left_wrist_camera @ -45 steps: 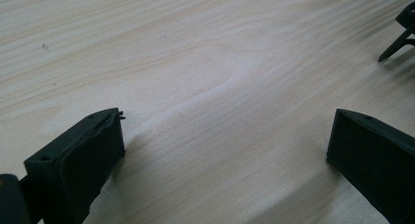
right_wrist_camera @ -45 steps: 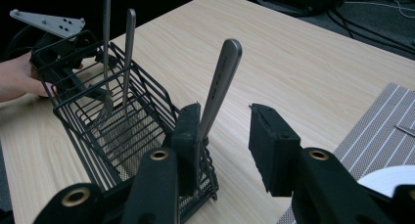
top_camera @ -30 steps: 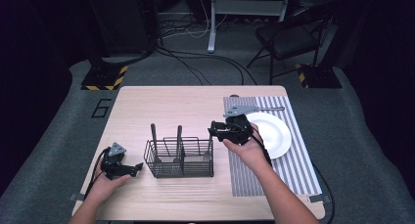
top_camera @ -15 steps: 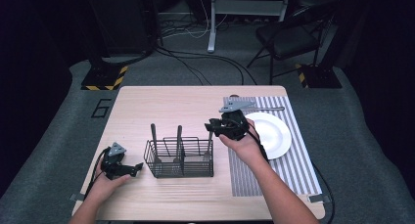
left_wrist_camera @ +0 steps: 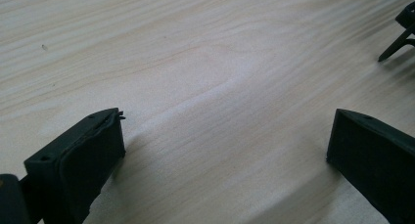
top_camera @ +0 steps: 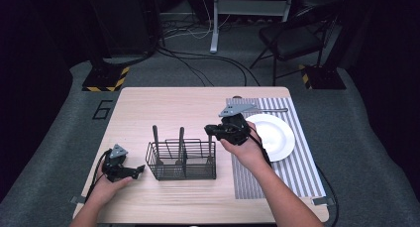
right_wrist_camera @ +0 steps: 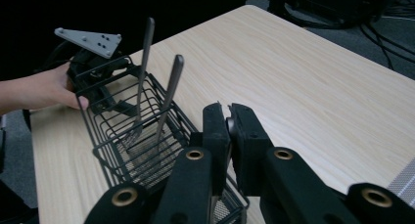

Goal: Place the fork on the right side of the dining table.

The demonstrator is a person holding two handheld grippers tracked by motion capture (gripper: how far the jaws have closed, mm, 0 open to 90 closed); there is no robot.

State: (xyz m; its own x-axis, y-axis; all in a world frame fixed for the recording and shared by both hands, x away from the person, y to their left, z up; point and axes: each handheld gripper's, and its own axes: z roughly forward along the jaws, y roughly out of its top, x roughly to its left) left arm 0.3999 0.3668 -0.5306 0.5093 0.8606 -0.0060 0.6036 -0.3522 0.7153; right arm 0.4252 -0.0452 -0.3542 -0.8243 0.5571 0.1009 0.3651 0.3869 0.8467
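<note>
The far half of your surface is bare wood from the left edge across to the striped placemat, which covers the right side from far edge to near edge. There is also open wood between the wire basket and the left edge, where your left hand rests, and a strip along the near edge.

The basket is a black wire caddy, set near the middle of the surface, a little toward the near edge. Two metal utensil handles stand upright in its left compartments; in the right gripper view they lean slightly and their lower ends are hard to make out behind the mesh. A white plate lies on the placemat, just right of your right hand.

Your left hand-held gripper lies low on the wood near the left edge, pointing at the basket, jaws spread wide with nothing between them. Your right hand-held gripper is raised over the basket's right end, your forearm crossing the placemat from the near edge. Its jaws are pressed close on a thin metal piece, apparently a utensil handle hanging down into the right compartment.
</note>
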